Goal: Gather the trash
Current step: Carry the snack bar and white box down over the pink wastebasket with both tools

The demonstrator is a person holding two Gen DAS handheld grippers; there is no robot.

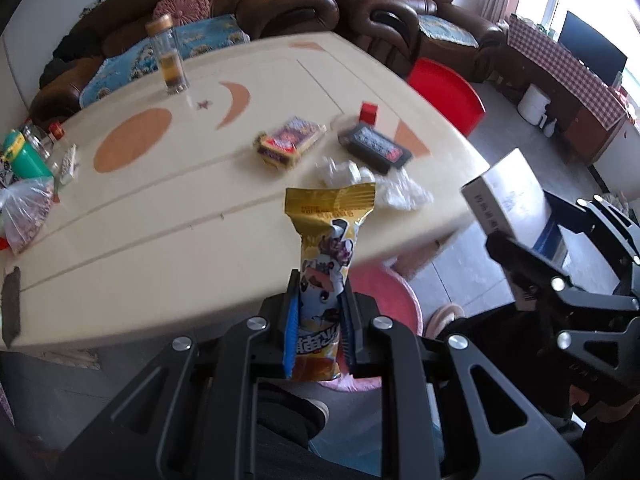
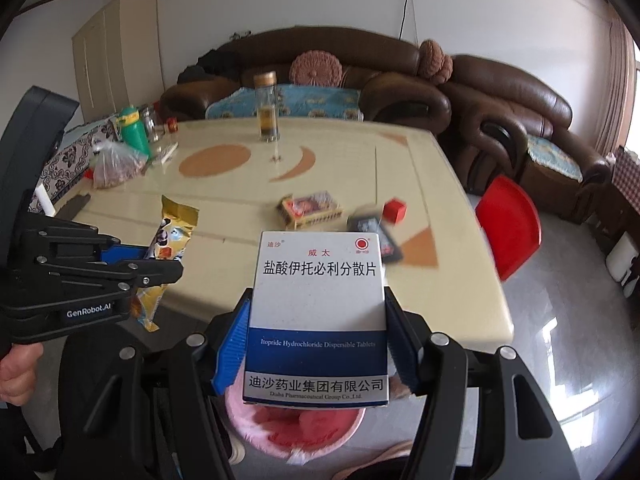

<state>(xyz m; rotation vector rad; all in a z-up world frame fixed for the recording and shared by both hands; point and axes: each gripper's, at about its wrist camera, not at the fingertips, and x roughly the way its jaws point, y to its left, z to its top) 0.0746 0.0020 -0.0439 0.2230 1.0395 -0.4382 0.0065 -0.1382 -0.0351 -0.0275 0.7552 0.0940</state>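
- While both claws hung off the near edge of the table (image 2: 460, 264), each already carried a piece of trash.
- Left gripper (image 1: 320, 320) was pinched tight on the snack wrapper (image 1: 326, 248); the wrapper's long axis ran forward along the fingers, its gold crimped end sticking out past the tips.
- Right gripper (image 2: 318, 332) was clamped on the medicine box (image 2: 320, 300), blue pads against its two side faces, printed face up toward the camera, long axis also running along the fingers.
- Pink bin (image 2: 296, 424) sat on the floor directly below the box in the right wrist view; in the left wrist view its rim showed just behind and right of the wrapper.
- Key relation: bin lay under and slightly ahead of both claws, right one looked more squarely over it, so the box probably drops first.
- Judged step: carry to bin, release pending for both.
- Left on the table: crumpled tissue (image 1: 360, 180), yellow card pack (image 1: 290, 142), dark pack (image 1: 376, 146), small red box (image 1: 369, 112).
- Risk: the wrapper might miss the rim if let go early.
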